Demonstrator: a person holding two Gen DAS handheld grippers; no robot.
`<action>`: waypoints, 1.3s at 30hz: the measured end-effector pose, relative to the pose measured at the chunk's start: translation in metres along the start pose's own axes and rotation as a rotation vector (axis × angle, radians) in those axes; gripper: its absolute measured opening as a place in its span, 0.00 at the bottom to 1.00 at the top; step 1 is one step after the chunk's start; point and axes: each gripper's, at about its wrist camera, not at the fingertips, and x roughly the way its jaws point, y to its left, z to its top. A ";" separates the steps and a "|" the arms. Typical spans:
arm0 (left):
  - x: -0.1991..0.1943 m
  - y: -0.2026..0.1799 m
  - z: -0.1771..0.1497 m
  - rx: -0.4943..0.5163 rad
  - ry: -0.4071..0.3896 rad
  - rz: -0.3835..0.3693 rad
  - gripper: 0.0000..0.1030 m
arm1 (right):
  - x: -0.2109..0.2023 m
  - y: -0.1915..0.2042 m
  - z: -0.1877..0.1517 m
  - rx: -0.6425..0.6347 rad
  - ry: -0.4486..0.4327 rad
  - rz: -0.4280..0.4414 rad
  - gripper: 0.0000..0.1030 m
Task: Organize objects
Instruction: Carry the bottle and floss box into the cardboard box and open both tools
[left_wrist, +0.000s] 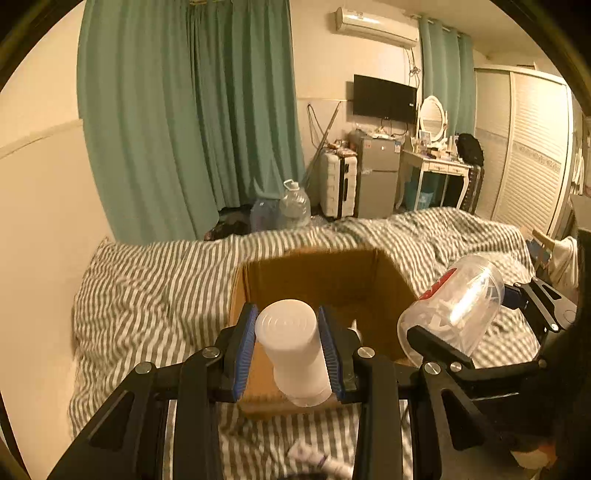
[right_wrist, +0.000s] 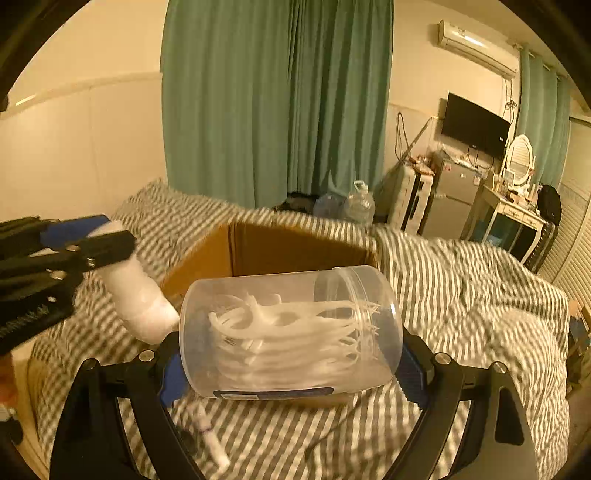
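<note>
My left gripper (left_wrist: 288, 350) is shut on a white plastic bottle (left_wrist: 291, 354), held just above the near edge of an open cardboard box (left_wrist: 317, 273) on the striped bed. My right gripper (right_wrist: 290, 365) is shut on a clear plastic jar (right_wrist: 291, 332) lying sideways, filled with white floss picks. The jar also shows in the left wrist view (left_wrist: 452, 314) at the box's right side. The white bottle shows in the right wrist view (right_wrist: 136, 295) to the left of the jar, in front of the box (right_wrist: 280, 247).
A grey-and-white striped duvet (left_wrist: 155, 295) covers the bed. A small white tube (right_wrist: 208, 430) lies on it near me. Water jugs (left_wrist: 293, 206), a suitcase, a small fridge (left_wrist: 378, 173) and a dressing table stand beyond the bed. Green curtains hang behind.
</note>
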 end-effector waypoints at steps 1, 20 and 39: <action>0.007 0.000 0.007 0.001 -0.001 -0.002 0.33 | 0.006 -0.002 0.009 0.000 -0.005 -0.004 0.86; 0.208 0.009 -0.015 0.037 0.217 0.040 0.33 | 0.188 -0.046 0.022 0.028 0.176 0.022 0.86; 0.182 0.014 -0.010 0.049 0.148 0.061 0.68 | 0.155 -0.044 0.017 0.005 0.121 0.087 0.93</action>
